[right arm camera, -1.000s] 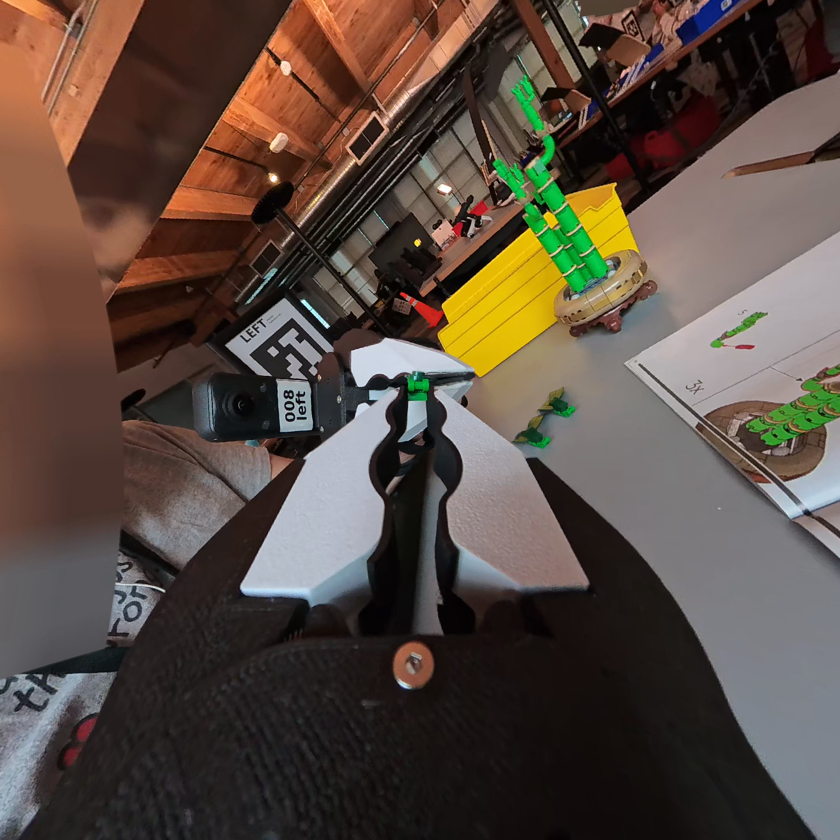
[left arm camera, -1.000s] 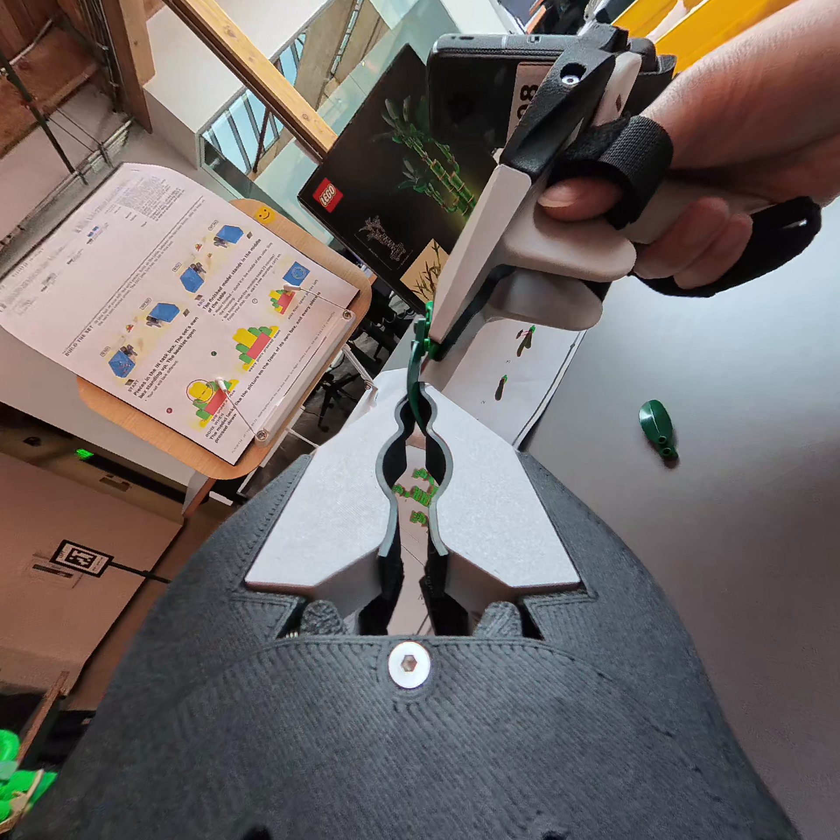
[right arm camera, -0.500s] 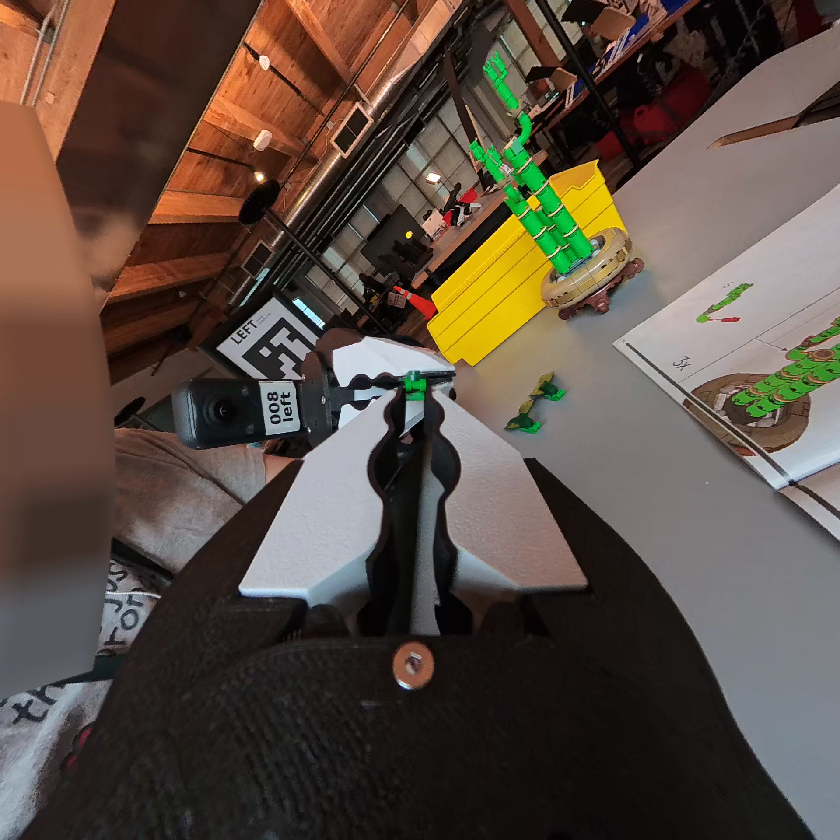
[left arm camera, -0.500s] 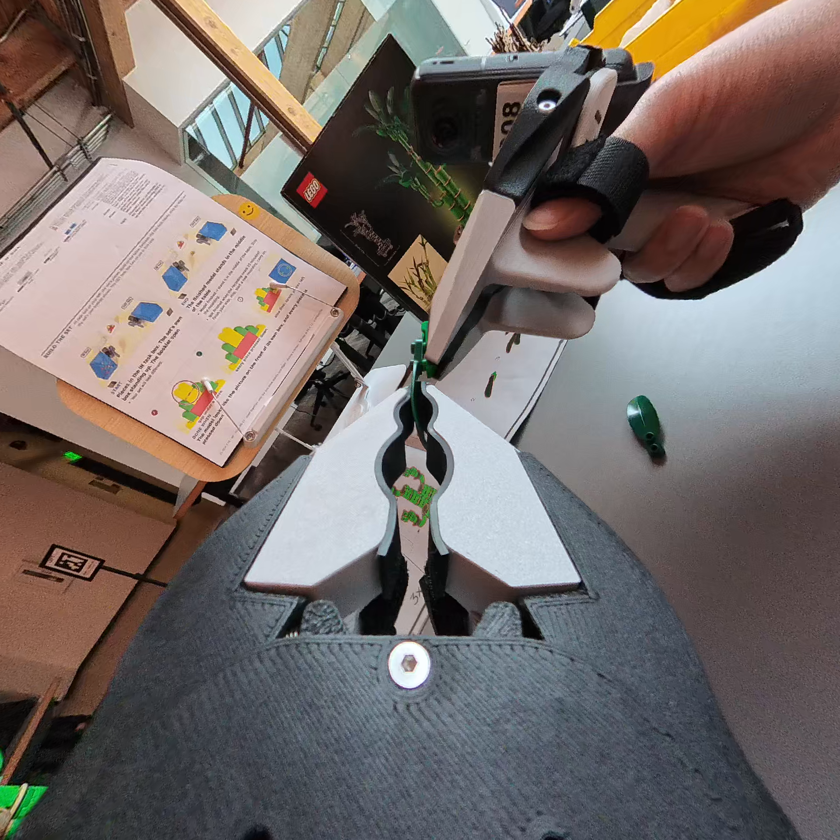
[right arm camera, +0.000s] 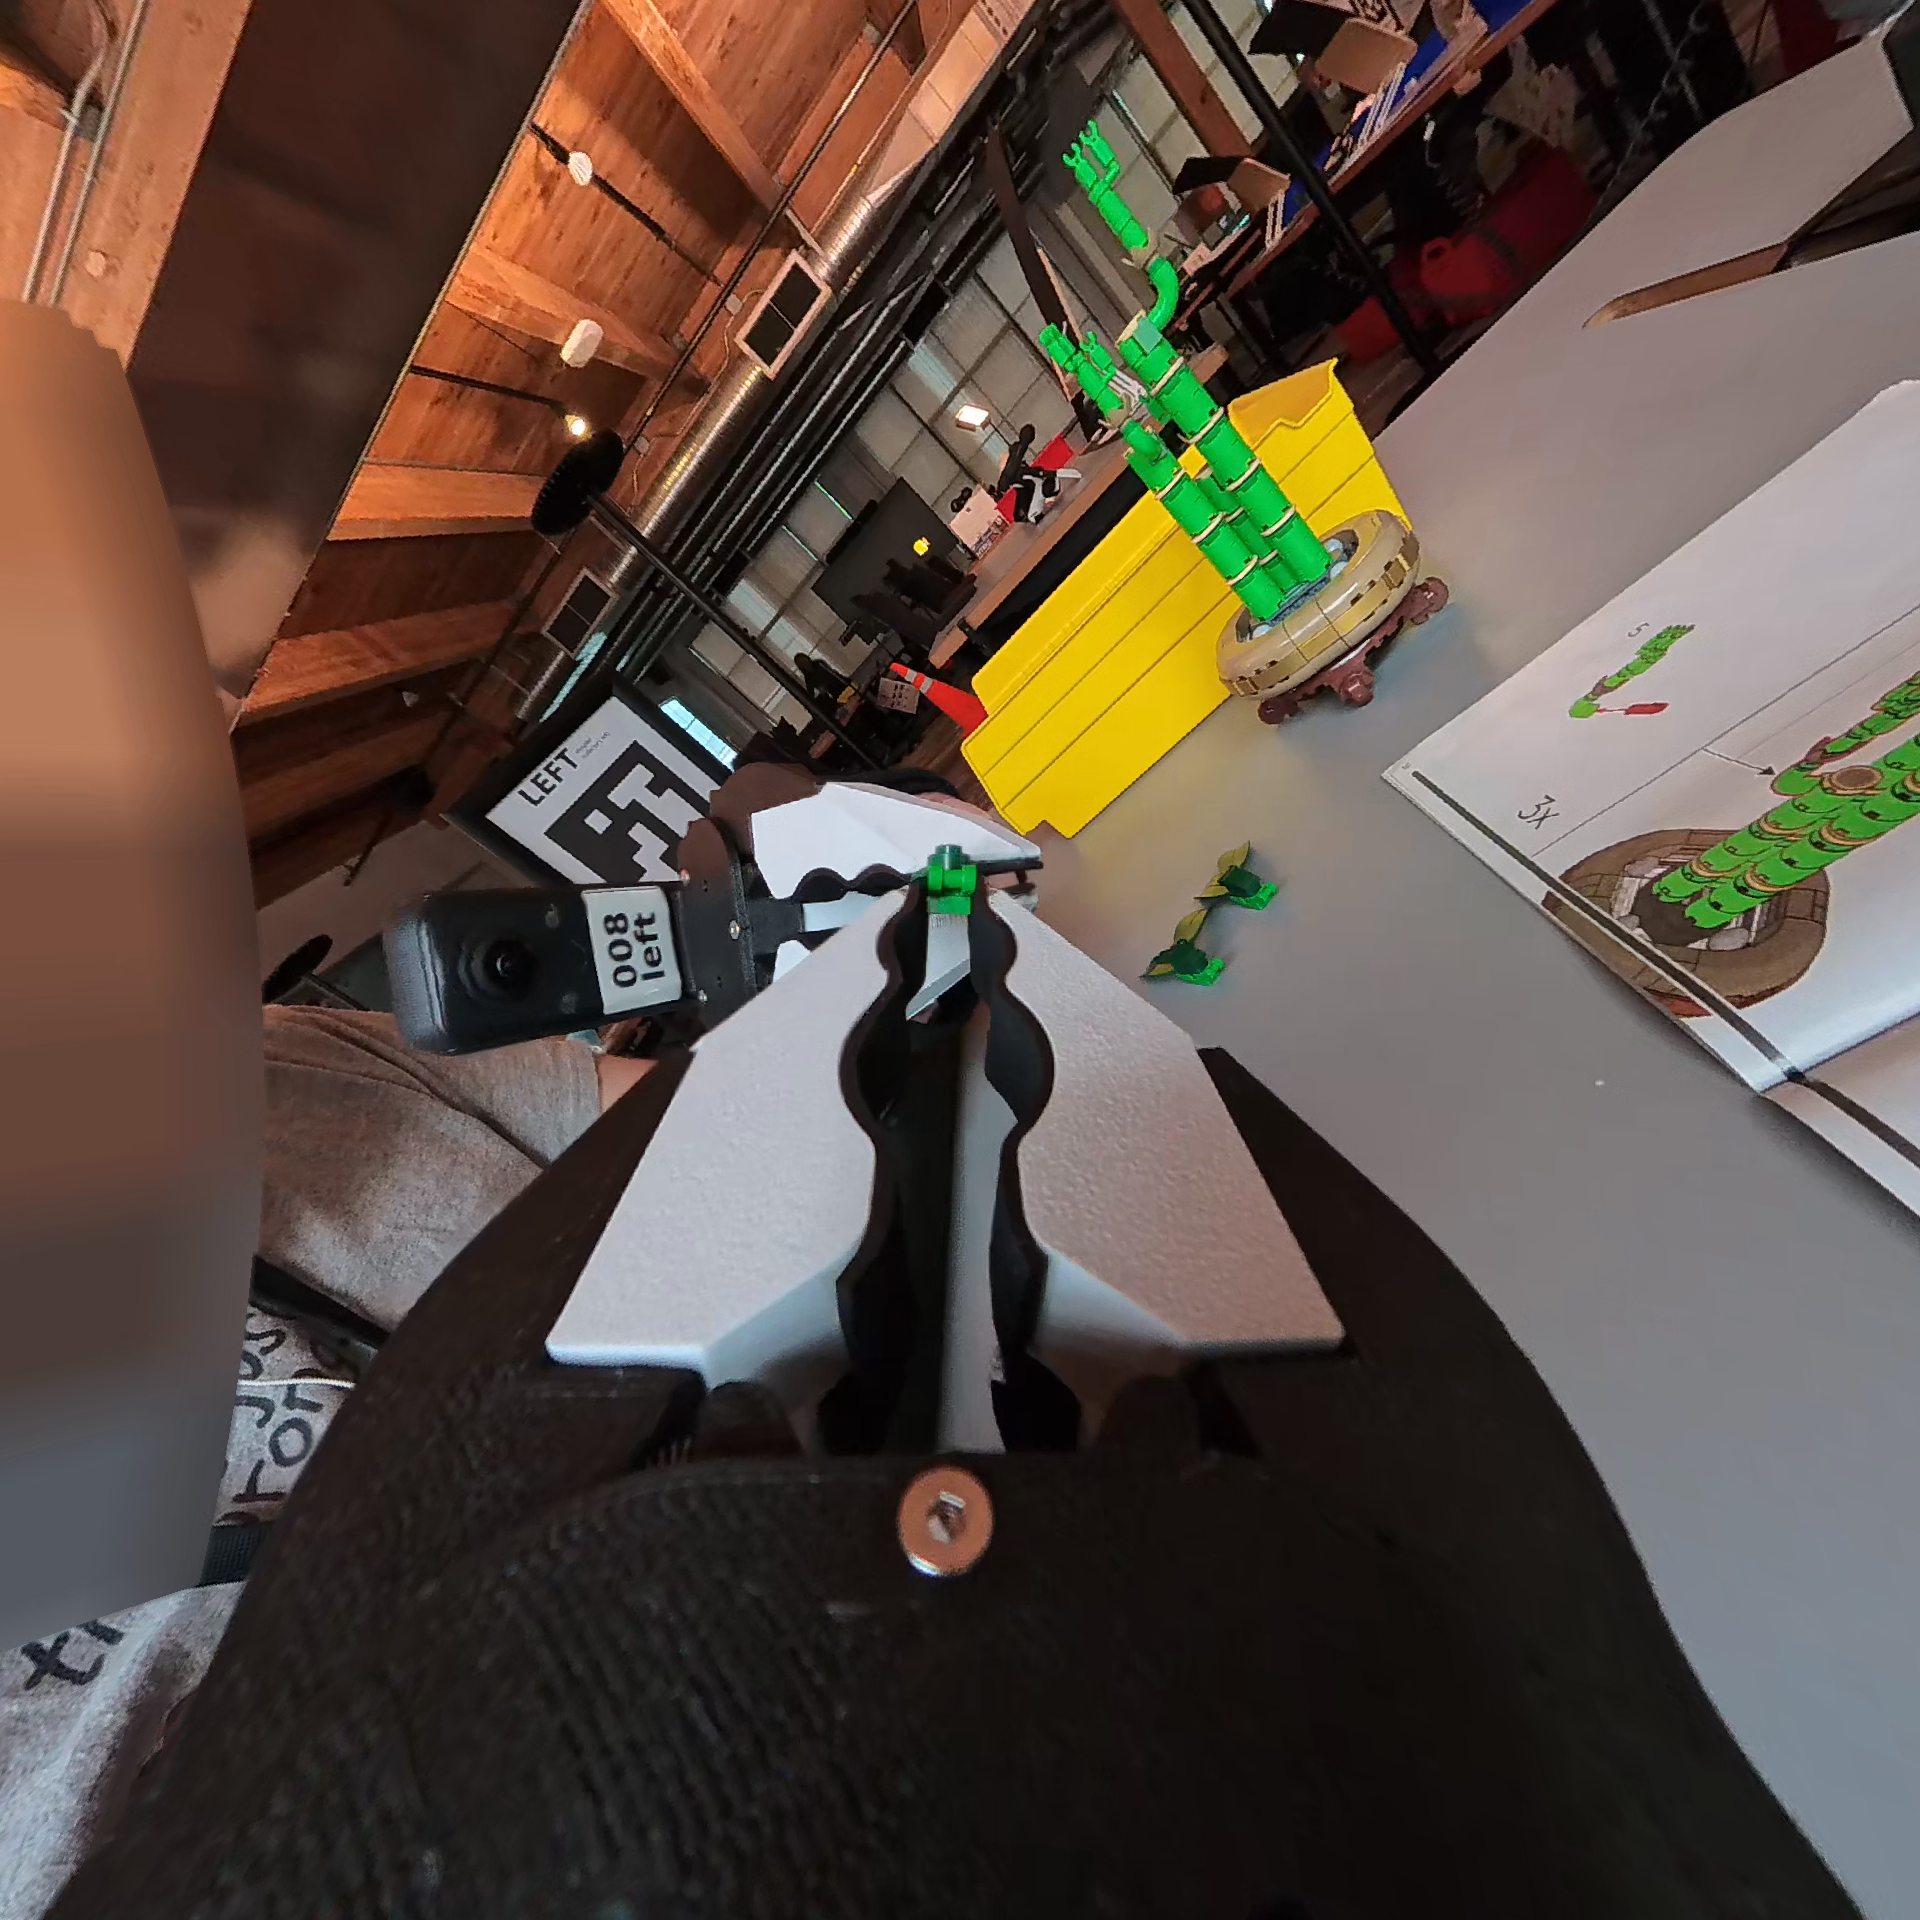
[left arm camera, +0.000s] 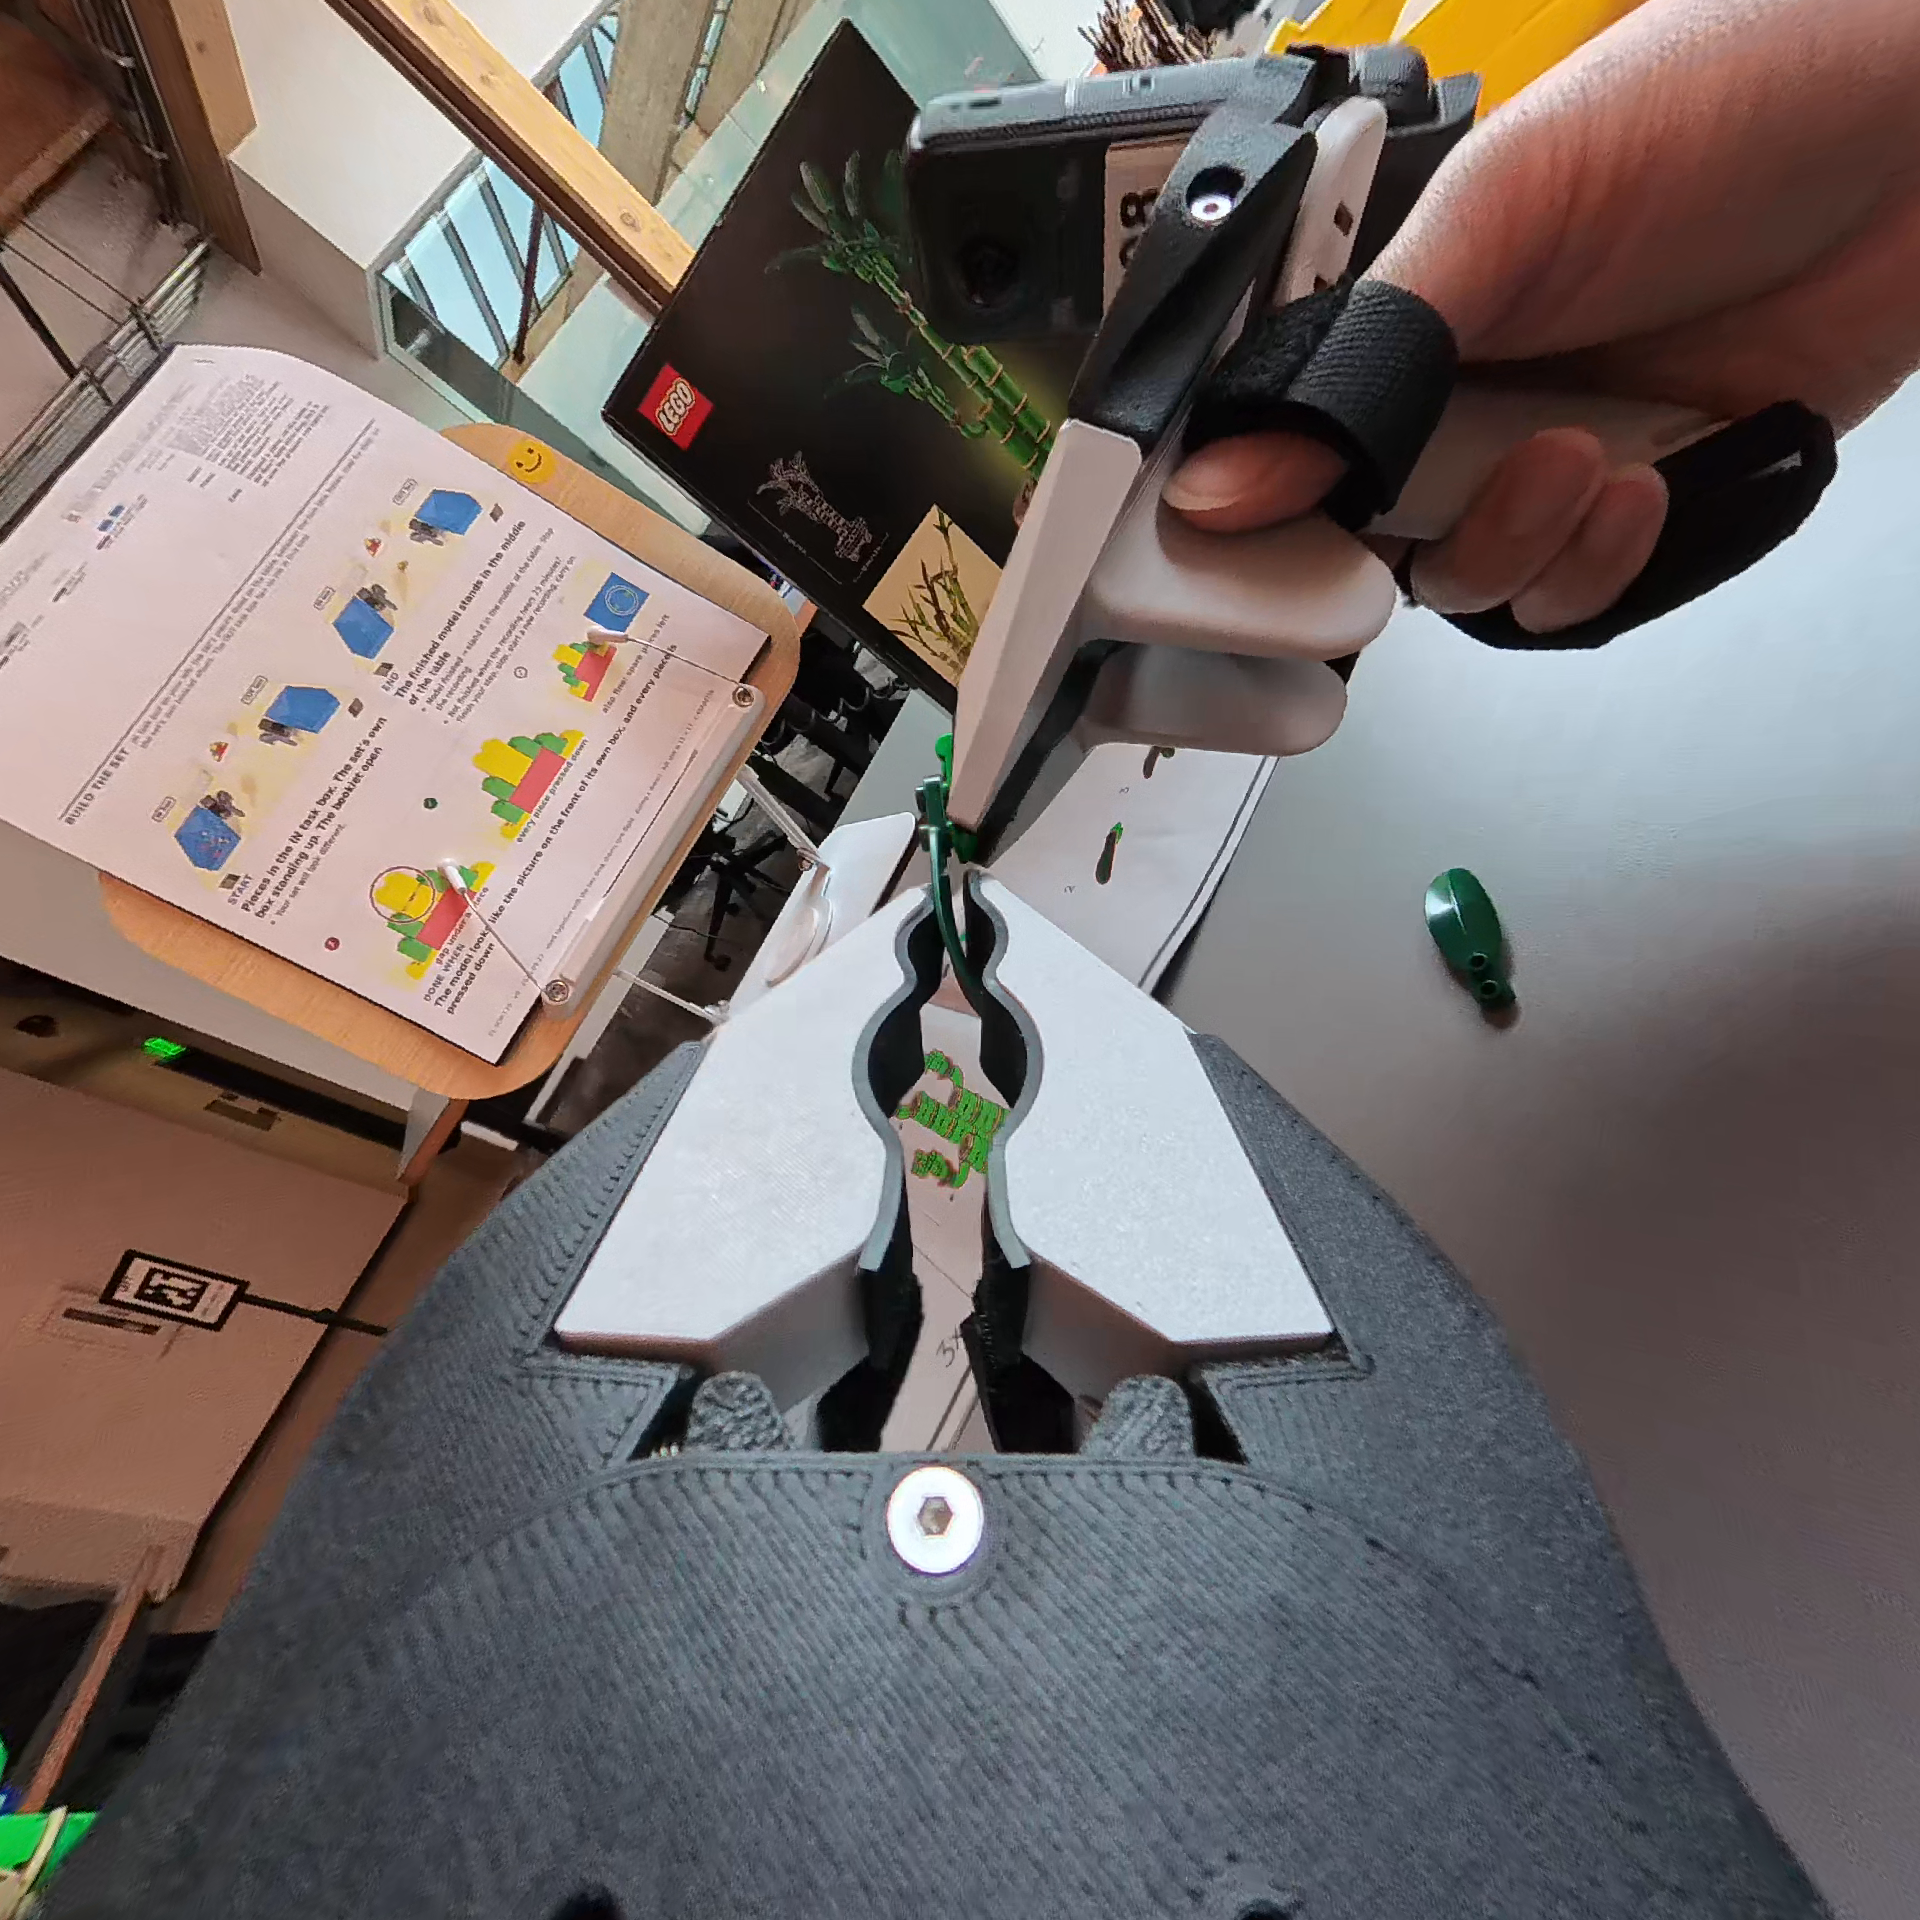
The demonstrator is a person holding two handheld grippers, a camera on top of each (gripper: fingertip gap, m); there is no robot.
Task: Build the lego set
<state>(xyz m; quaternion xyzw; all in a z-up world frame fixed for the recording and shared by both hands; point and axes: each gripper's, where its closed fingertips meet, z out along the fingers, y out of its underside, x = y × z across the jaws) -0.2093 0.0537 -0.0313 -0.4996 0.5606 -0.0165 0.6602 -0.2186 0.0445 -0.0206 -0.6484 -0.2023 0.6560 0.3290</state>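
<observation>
two tongs (left arm camera: 951,894), one bamboo model (right arm camera: 1226,488), three leaf pieces (left arm camera: 1467,937)

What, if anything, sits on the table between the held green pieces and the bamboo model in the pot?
Nothing tall blocks the way. In the right wrist view, only two small leaf clusters lie on the grey table between the right hand-held gripper with its bright green clip piece and the bamboo model. The booklet lies off to the side.

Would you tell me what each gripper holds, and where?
Left gripper pinches a dark green leaf piece edgewise; right gripper pinches a bright green clip piece at its base.
</observation>
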